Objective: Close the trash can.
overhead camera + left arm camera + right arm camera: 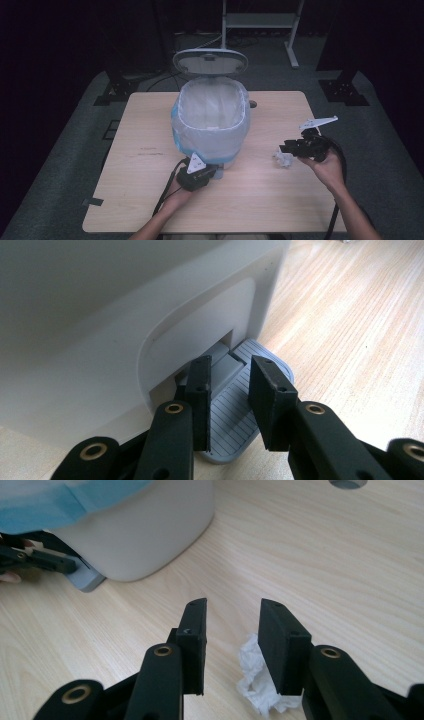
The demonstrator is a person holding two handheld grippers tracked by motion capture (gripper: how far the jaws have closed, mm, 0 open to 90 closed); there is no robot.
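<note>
A white pedal bin [212, 125] with a pale blue liner stands mid-table, its lid [210, 61] raised. My left gripper [212, 172] sits at the bin's front base. In the left gripper view its jaws [230, 365] stand a little apart with nothing between them, tips down on the grey ribbed pedal [235, 405]. A crumpled white tissue [284, 160] lies on the table to the right of the bin. My right gripper [285, 148] hovers just over it, open. In the right gripper view [232, 605] the tissue [252, 675] lies under and beside the right-hand jaw, unpinched.
The light wooden table [150, 200] has a small round hole [253, 104] behind the bin on the right. A metal frame [260, 22] stands on the dark floor beyond the far edge. The right gripper view also shows the bin's base [150, 535] and the pedal [87, 581].
</note>
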